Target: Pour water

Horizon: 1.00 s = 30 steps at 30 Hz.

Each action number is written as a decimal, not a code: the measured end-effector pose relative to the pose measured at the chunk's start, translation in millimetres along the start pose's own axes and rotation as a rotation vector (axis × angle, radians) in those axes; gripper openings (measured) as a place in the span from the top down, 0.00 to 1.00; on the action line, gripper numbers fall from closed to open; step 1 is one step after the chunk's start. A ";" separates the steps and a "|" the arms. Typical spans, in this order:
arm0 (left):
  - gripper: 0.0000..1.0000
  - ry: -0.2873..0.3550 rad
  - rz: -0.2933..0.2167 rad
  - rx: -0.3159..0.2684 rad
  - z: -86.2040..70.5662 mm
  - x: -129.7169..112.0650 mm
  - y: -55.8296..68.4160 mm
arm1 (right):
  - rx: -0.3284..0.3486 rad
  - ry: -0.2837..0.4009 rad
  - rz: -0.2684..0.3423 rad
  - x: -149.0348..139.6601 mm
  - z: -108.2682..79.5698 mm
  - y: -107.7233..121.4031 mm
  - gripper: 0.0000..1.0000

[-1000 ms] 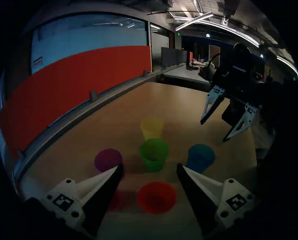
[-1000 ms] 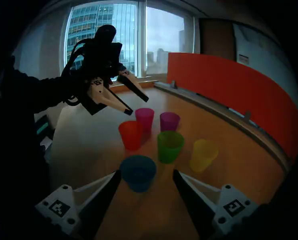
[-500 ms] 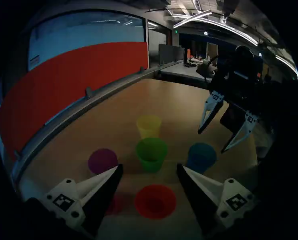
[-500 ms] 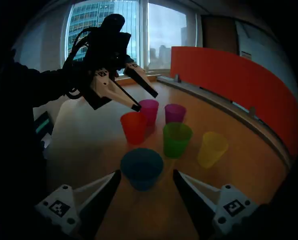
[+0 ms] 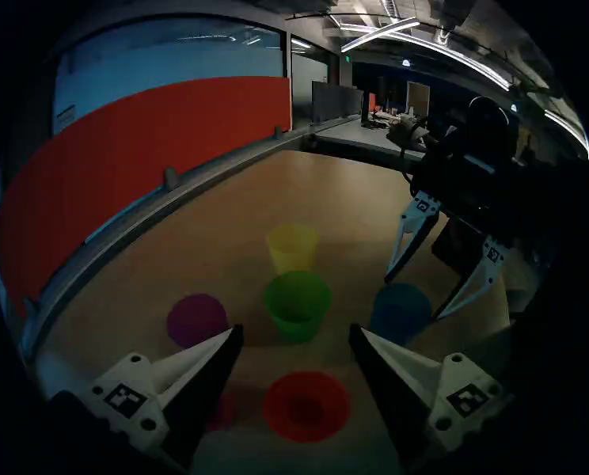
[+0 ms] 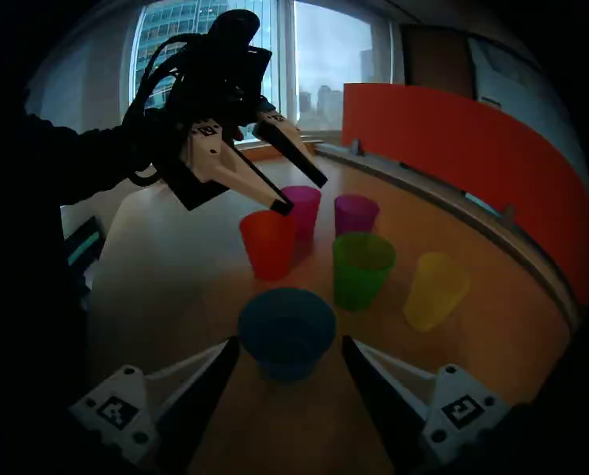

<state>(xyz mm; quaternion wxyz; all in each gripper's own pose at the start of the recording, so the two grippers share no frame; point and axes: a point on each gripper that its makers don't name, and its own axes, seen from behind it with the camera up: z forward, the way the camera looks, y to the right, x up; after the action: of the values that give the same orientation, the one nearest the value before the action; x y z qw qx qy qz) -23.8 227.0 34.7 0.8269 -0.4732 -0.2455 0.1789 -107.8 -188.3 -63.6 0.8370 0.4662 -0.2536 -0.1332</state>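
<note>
We see upright plastic cups: green cup central, blue cup at eight o'clock, red cup nine, yellow cup three.

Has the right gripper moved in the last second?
Yes. In the left gripper view the right gripper has come down toward the blue cup; its open fingertips now flank the rim in the picture.

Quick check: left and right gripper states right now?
Left gripper: open, holding nothing, with the red plastic cup seen between its fingers.
Right gripper: open, holding nothing, with the blue plastic cup just ahead of its fingertips.
</note>
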 end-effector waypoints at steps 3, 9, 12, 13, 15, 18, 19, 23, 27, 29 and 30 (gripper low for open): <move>0.01 -0.005 0.003 0.000 2.8 0.8 -0.3 | -0.002 -0.003 -0.005 -0.5 5.5 1.0 0.00; 0.01 -0.009 0.001 -0.005 9.0 3.6 -0.5 | -0.003 -0.011 -0.015 -2.3 15.6 2.1 0.00; 0.01 -0.015 0.002 -0.009 12.3 3.8 0.0 | -0.005 -0.009 -0.016 -1.7 19.9 2.9 0.00; 0.01 -0.017 0.003 -0.009 13.3 3.8 0.3 | -0.004 -0.009 -0.016 -1.5 21.1 2.9 0.00; 0.01 -0.021 0.006 -0.011 15.4 4.0 0.7 | -0.003 -0.008 -0.016 -1.1 23.7 3.0 0.00; 0.01 -0.025 0.008 -0.013 18.0 4.3 1.1 | 0.002 -0.005 -0.016 -0.1 27.4 2.2 0.00; 0.01 -0.026 0.007 -0.014 18.7 4.3 1.3 | 0.003 -0.004 -0.016 0.0 28.3 1.8 0.00; 0.01 -0.029 0.006 -0.016 20.9 4.1 1.4 | 0.007 -0.001 -0.017 1.0 31.3 1.0 0.00; 0.01 -0.030 0.006 -0.015 22.5 3.6 0.9 | 0.008 0.006 -0.017 2.8 33.3 0.6 0.04; 0.01 -0.031 0.005 -0.015 22.7 3.4 1.0 | 0.009 0.007 -0.016 3.1 33.4 0.4 0.06; 0.01 -0.031 0.005 -0.015 22.9 3.3 1.0 | 0.009 0.008 -0.016 3.2 33.4 0.4 0.06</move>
<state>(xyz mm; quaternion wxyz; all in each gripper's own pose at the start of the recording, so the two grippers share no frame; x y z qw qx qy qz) -34.4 245.2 44.4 0.8190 -0.4771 -0.2587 0.1864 -123.4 -213.4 -47.7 0.8347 0.4726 -0.2472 -0.1369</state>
